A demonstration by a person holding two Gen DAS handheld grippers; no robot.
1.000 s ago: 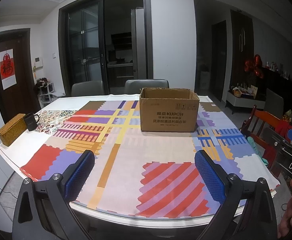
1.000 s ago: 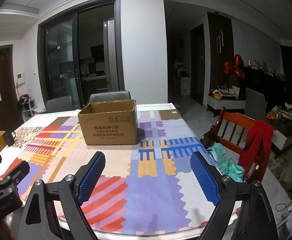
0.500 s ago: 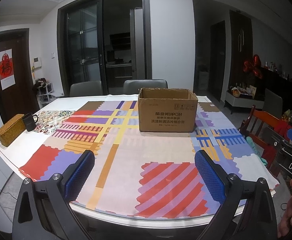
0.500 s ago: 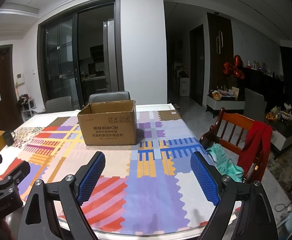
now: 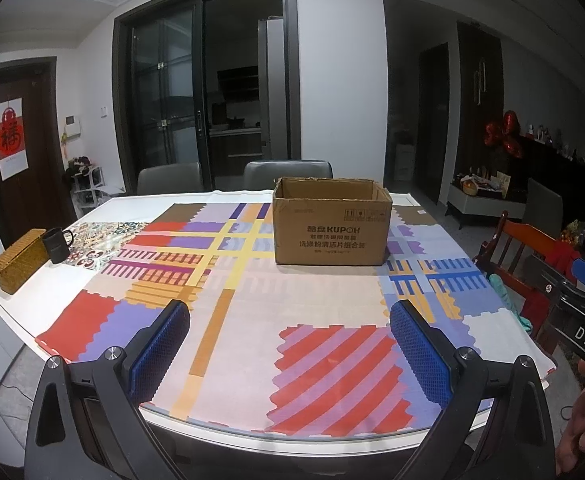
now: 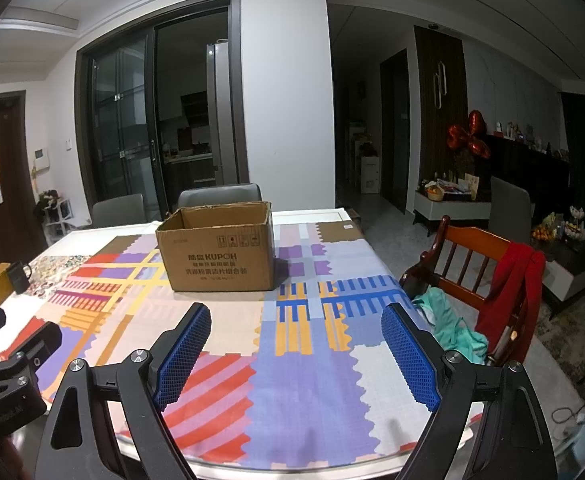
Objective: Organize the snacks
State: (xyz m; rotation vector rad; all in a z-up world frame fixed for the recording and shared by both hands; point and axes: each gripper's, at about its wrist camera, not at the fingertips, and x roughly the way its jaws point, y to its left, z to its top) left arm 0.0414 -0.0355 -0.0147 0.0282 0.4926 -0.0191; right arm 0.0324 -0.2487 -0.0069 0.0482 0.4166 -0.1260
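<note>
Left gripper: jaws spread wide, blue pads well apart, nothing between them; it hangs over the near edge of the table. Right gripper: likewise wide open and empty, over the near edge toward the table's right corner. In the right wrist view the left gripper's body shows at the lower left.

One cardboard box, flaps open at the top, printed "KUPOH" with Chinese text on its near face. It stands upright on the far half of the table, right of centre, close to the far edge. Its inside cannot be seen from either view. No snack is identifiable in either view.

One patterned tablecloth in red, purple, yellow and blue blocks covers most of the table; a second, floral patterned cloth lies toward the left edge.

At the left edge: one dark mug and one woven rectangular box, just beside each other.

Beyond the far edge: two grey chairs, backs only visible.

By the right edge: one red-brown wooden chair, with one red garment draped on its back and one teal cloth on its seat.
</note>
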